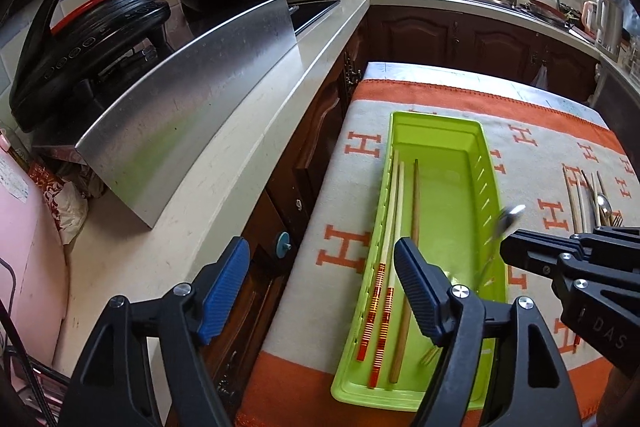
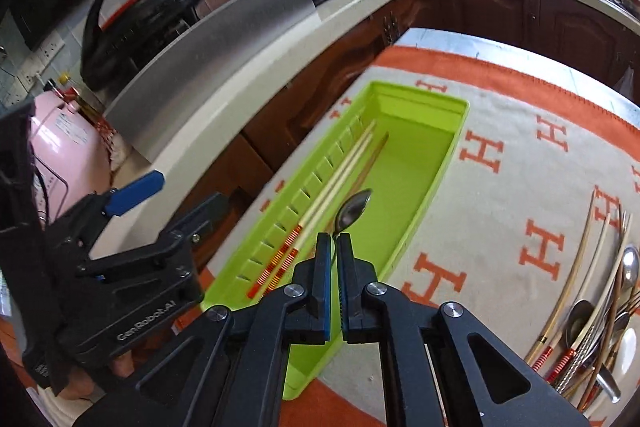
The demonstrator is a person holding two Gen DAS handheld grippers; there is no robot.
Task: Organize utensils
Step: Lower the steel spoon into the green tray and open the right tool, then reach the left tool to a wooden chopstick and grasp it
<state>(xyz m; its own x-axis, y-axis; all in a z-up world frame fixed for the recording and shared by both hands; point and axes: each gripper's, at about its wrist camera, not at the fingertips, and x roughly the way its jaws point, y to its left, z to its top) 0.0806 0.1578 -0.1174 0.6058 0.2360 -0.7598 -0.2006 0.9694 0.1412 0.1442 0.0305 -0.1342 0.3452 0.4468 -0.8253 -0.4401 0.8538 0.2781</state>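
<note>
A lime green tray (image 1: 442, 131) (image 2: 448, 163) lies on an orange and white H-patterned cloth (image 1: 352, 187). It holds two pale chopsticks with red striped ends (image 1: 390, 227) (image 2: 340, 179), a brown chopstick (image 1: 414, 211) and a fork end (image 1: 428, 357). My right gripper (image 2: 334, 239) is shut on a metal spoon (image 2: 352, 211) and holds it over the tray; it shows blurred in the left wrist view (image 1: 508, 219). My left gripper (image 1: 320, 259) is open and empty over the tray's near left edge.
A pile of loose chopsticks, spoons and forks (image 2: 596, 315) (image 1: 592, 203) lies on the cloth at the right. A beige counter (image 1: 224, 163) with a steel panel (image 1: 188, 99) and a black cooker (image 1: 88, 39) runs along the left.
</note>
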